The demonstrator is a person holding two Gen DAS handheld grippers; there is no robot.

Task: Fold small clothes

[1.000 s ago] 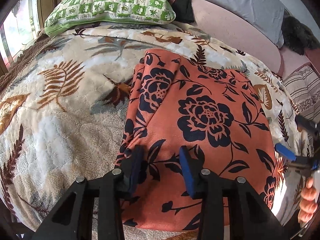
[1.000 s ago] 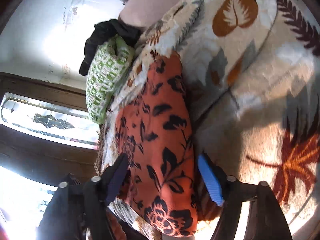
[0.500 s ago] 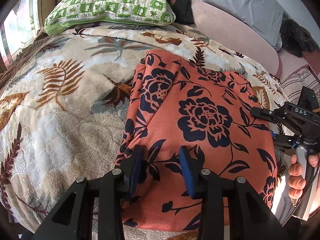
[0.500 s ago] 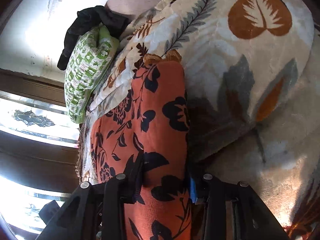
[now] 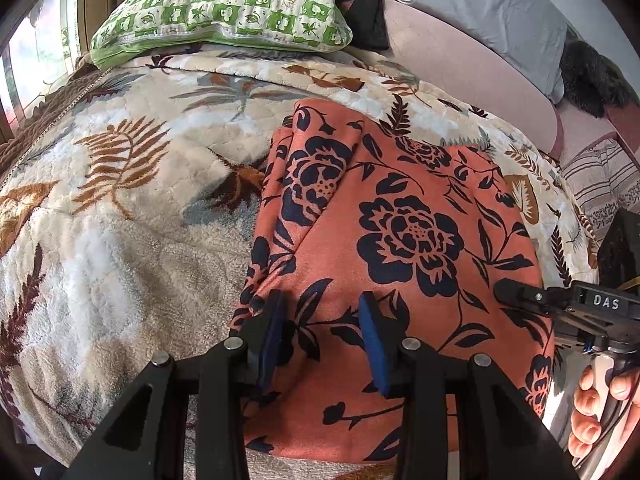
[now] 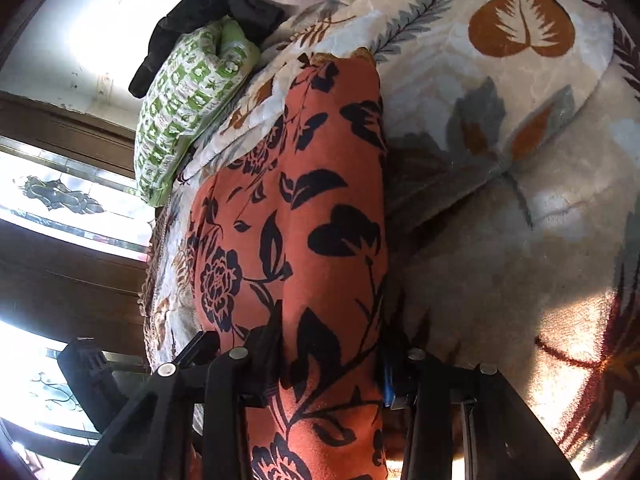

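Bed (image 5: 460, 60): surface covered by a plush cream blanket (image 5: 132, 216) with a brown and grey leaf print. An orange garment (image 5: 400, 208) with a dark floral print lies flat on the blanket. A green-and-white checked pillow (image 5: 224, 4) rests at the far edge, a black cloth (image 5: 368, 8) touching it.

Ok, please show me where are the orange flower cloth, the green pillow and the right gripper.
orange flower cloth (image 5: 408, 232), left wrist view, on the big dark flower at its middle.
green pillow (image 5: 224, 4), left wrist view, on its checked top face.
right gripper (image 6: 332, 360), right wrist view, midway between its fingertips, where the cloth passes through.
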